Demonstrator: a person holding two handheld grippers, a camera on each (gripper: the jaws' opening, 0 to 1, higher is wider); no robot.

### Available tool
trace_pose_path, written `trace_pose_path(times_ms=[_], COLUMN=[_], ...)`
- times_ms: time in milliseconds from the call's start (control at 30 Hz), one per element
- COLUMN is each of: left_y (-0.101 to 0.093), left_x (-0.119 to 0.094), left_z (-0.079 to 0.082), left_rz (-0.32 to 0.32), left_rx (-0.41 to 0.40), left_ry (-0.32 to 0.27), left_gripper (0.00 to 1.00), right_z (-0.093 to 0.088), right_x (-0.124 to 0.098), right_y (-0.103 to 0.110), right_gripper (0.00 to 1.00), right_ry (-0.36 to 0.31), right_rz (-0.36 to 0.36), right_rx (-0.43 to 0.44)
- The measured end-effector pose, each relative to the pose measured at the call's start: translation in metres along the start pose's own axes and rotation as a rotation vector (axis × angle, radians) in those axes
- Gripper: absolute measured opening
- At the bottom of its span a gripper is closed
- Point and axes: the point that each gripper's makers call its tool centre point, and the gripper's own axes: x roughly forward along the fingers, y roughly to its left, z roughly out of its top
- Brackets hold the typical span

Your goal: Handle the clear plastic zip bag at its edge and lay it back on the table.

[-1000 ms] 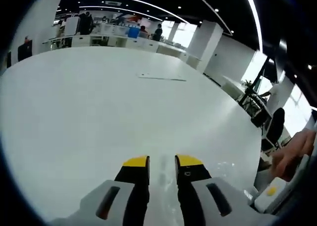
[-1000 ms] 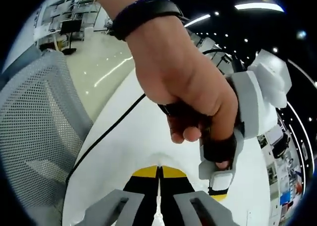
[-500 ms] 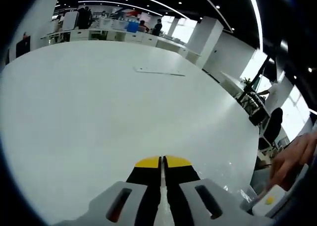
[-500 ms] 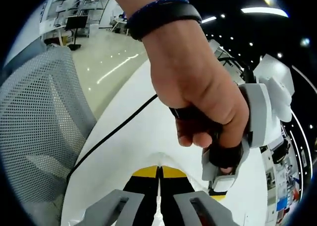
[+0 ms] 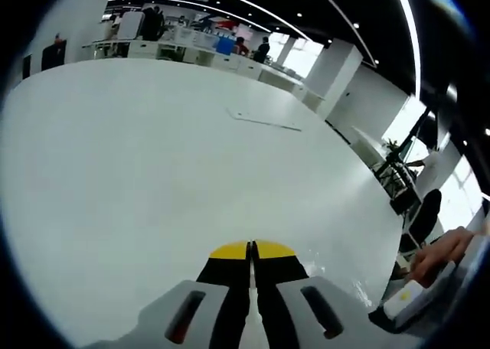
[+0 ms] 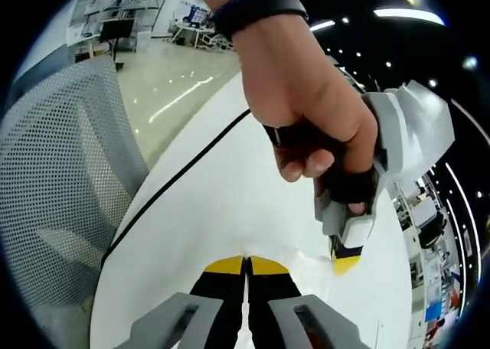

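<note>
text: none could be read | labels, brands, numbers: none legible on either gripper or on the worktop [image 5: 153, 173] | far signs and screens in the office background: too small and blurred to make out

Both cams sit low, close over the white worktop [image 5: 153, 173]; the right gripper view looks across at the left gripper [image 6: 346, 266].
</note>
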Motion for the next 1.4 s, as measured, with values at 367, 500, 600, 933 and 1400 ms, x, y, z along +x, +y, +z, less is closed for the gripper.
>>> trace_pose_path(times_ms=[367, 500, 600, 933, 1400], left_y=[0.017, 0.020, 0.024, 0.018, 0.012], left_x=[-0.017, -0.023, -0.026, -0.047, -0.044], left_z=[0.007, 0.008, 0.002, -0.025, -0.039], left_rz=[0.015, 0.004, 0.015, 0.049, 0.072], left_rx=[-0.157, -0.230, -0.242, -0.309, -0.385], left_ry=[-0.081, -0.126, -0.130, -0.126, -0.149], left_gripper=[0.00, 0.00, 0.00, 0.00, 0.00], right_z=[-0.023, -0.033, -0.041, -0.064, -0.083], right_x=[-0.004, -0.004, -0.005, -0.008, -0.020], right_y=[-0.011, -0.014, -0.014, -0.013, -0.018], right_gripper=[0.00, 0.00, 0.00, 0.00, 0.00], right_ry=[0.052, 0.074, 0.092, 0.140, 0.128], right_rz=[-0.027, -0.034, -0.039, -0.062, -0.088], right_rx=[0.045, 0.058, 0.071, 0.125, 0.261])
